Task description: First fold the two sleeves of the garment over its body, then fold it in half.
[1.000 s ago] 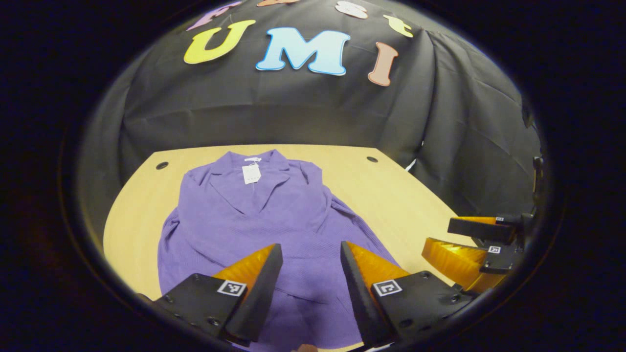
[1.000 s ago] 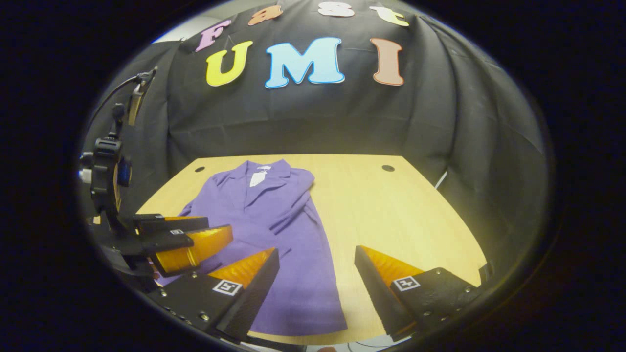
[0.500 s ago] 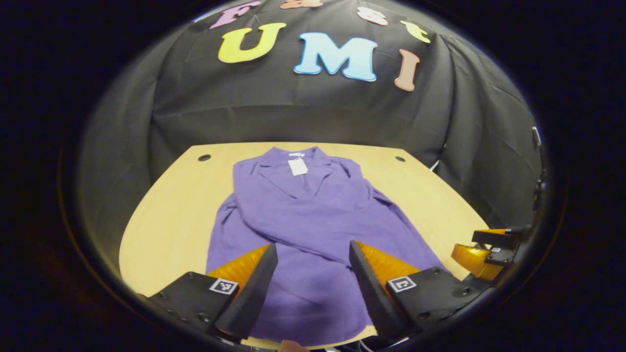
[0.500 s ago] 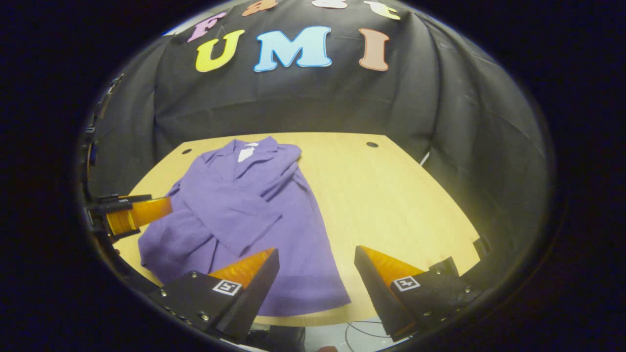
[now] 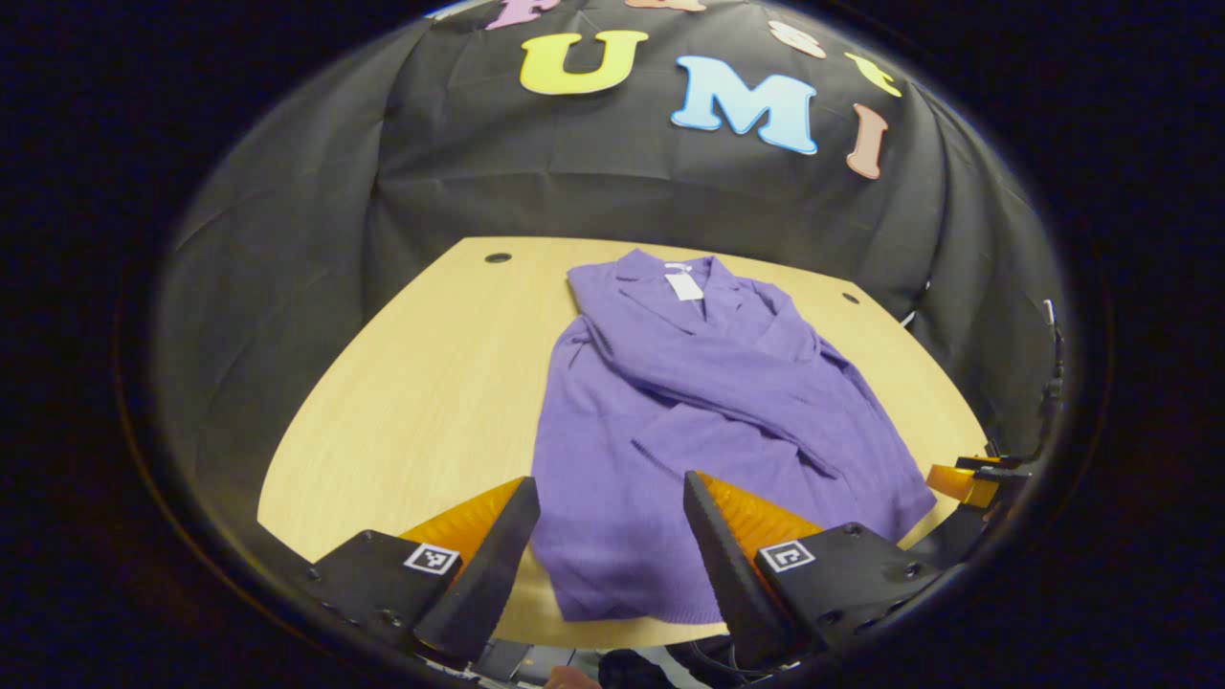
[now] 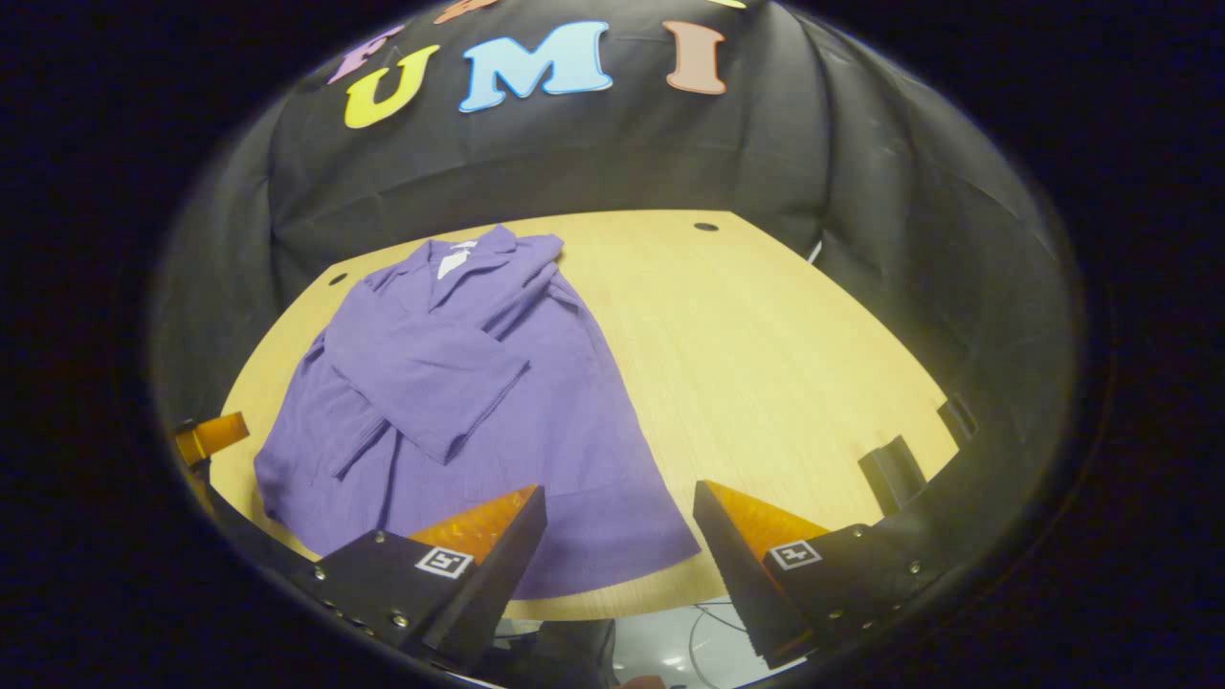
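Note:
A purple collared garment (image 5: 689, 402) lies flat on the wooden table (image 5: 412, 383), collar at the far end with a white tag (image 5: 683, 285). Both sleeves lie folded across its body; in the right gripper view the upper sleeve (image 6: 431, 368) crosses the garment (image 6: 536, 450) at a slant. My left gripper (image 5: 608, 498) hovers open above the hem near the table's front edge, holding nothing. My right gripper (image 6: 620, 502) is open too, over the hem's right corner, and holds nothing. Each gripper shows at the rim of the other's view: the right gripper (image 5: 967, 478) and the left gripper (image 6: 211, 435).
Small round holes (image 5: 498, 257) sit in the table's far corners. Bare tabletop (image 6: 766, 364) stretches to the right of the garment, and more lies to its left. Two dark clamps (image 6: 895, 469) stand at the table's right edge. Black cloth walls the booth.
Both grippers have drawn back toward the table's front edge and apart, the left one to the left, the right one to the right. The garment has stayed put with its sleeves folded.

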A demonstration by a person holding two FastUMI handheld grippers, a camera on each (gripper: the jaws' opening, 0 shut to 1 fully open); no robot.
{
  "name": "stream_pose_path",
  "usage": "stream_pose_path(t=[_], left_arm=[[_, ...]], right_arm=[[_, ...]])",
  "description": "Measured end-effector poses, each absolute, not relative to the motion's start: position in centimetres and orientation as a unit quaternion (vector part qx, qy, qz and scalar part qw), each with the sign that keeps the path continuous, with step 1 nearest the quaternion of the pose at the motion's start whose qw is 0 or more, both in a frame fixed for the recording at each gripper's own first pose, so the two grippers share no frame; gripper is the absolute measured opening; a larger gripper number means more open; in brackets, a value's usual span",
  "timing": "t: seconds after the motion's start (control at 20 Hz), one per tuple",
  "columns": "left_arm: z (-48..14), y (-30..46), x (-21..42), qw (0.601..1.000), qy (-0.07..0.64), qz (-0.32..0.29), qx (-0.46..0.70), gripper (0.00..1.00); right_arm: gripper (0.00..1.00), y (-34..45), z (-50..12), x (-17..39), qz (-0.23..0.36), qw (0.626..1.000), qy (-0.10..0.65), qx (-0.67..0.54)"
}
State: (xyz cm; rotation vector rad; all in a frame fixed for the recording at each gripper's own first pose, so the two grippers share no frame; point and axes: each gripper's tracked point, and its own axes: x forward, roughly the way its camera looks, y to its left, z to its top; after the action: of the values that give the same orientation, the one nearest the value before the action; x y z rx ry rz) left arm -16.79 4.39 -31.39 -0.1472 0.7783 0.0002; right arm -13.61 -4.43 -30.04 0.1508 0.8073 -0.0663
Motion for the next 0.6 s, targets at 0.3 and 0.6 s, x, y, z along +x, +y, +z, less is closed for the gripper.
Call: stream_pose_path(t=[0.3, 0.6], left_arm=[[-35.1, 6.9, -19.6, 0.902, 0.419, 0.011, -0.1, 0.96], [-37.7, 5.9, -20.9, 0.889, 0.444, 0.002, -0.108, 0.97]], right_arm=[[0.96, -5.7, -32.3, -14.4, -0.052, 0.904, 0.416, 0.087], [0.97, -4.4, -34.3, -14.7, -0.033, 0.887, 0.441, 0.134]])
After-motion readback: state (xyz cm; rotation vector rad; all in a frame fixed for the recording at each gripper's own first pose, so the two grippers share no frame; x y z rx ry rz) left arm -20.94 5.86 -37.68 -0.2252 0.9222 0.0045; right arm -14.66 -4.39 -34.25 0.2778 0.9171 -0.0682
